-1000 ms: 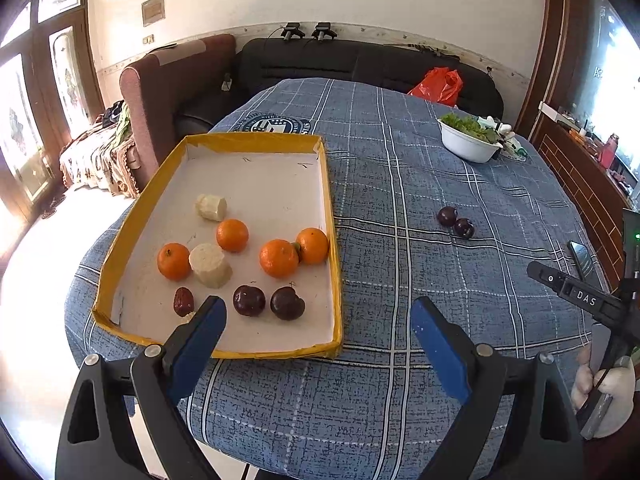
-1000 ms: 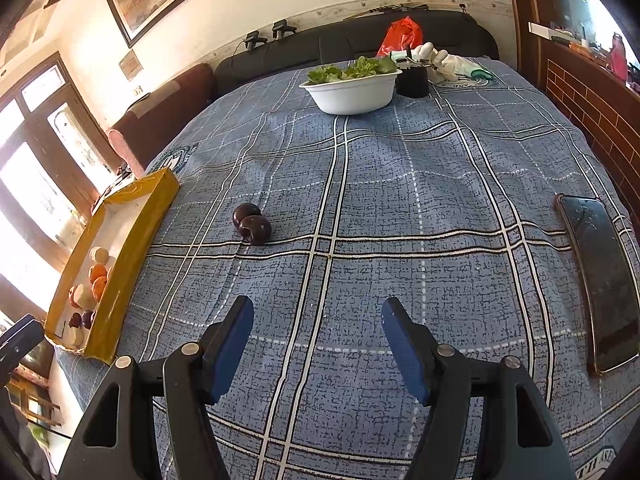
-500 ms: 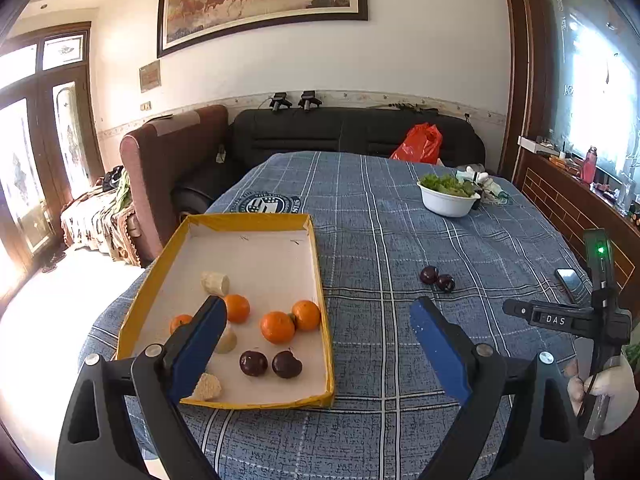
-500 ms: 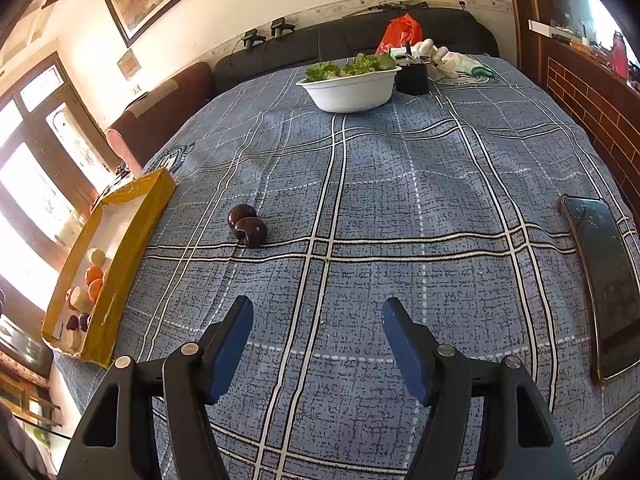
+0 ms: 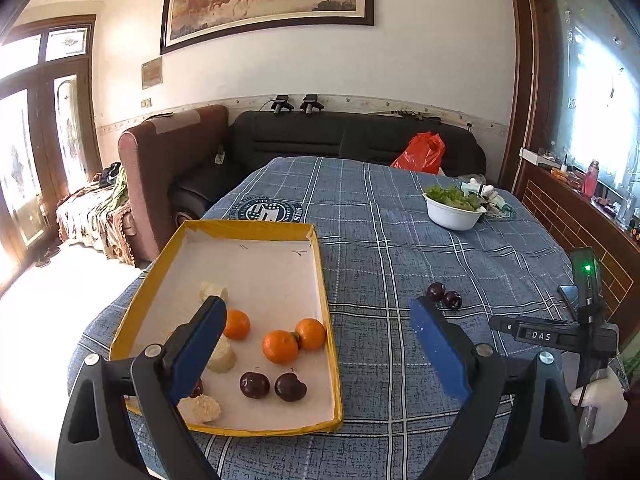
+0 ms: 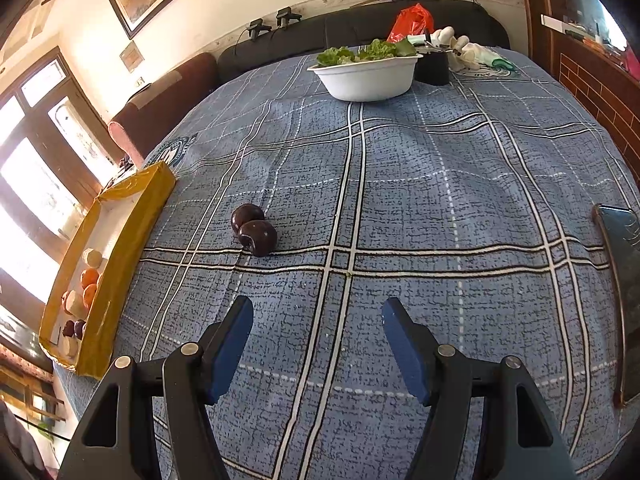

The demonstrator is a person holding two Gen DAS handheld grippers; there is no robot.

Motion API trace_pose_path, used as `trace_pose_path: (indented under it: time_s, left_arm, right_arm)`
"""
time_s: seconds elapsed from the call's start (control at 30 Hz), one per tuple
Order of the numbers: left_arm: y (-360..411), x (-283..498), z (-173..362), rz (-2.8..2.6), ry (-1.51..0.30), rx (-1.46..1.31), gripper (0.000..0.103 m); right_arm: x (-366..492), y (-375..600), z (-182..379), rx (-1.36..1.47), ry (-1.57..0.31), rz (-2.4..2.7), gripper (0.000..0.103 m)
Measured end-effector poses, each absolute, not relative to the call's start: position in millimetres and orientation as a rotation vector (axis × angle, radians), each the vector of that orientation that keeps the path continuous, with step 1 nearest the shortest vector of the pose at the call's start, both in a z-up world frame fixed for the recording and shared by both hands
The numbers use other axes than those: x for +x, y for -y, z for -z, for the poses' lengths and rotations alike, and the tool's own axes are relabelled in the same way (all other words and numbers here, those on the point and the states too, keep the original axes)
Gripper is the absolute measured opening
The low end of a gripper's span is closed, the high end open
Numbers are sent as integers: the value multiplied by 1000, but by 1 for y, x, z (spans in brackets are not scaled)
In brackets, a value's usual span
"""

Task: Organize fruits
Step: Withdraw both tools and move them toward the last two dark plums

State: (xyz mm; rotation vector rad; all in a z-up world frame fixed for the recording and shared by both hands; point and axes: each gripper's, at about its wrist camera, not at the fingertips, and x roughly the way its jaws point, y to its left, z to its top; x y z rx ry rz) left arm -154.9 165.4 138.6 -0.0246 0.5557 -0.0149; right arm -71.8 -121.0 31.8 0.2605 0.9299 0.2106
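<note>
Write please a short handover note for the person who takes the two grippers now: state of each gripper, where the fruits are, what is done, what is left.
Left gripper: open, empty, held over the near end of the yellow tray.
Right gripper: open, empty, above bare tablecloth, the two loose plums ahead on its left side.
In the tray: three oranges, two dark plums, pale fruit pieces; the left finger hides part of the tray.
Left: two dark plums on the cloth, touching each other, outside the tray. Probably they go in next.
White bowl of greens and phone are untouched.
</note>
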Motion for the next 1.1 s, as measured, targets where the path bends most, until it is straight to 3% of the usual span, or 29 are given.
trace_pose_path:
  time_s: [1.1]
  left_arm:
    - [-148,-100,-84,42,-752,1,93]
  right_arm:
    - [-40,107,-33,271,-910,-252,72]
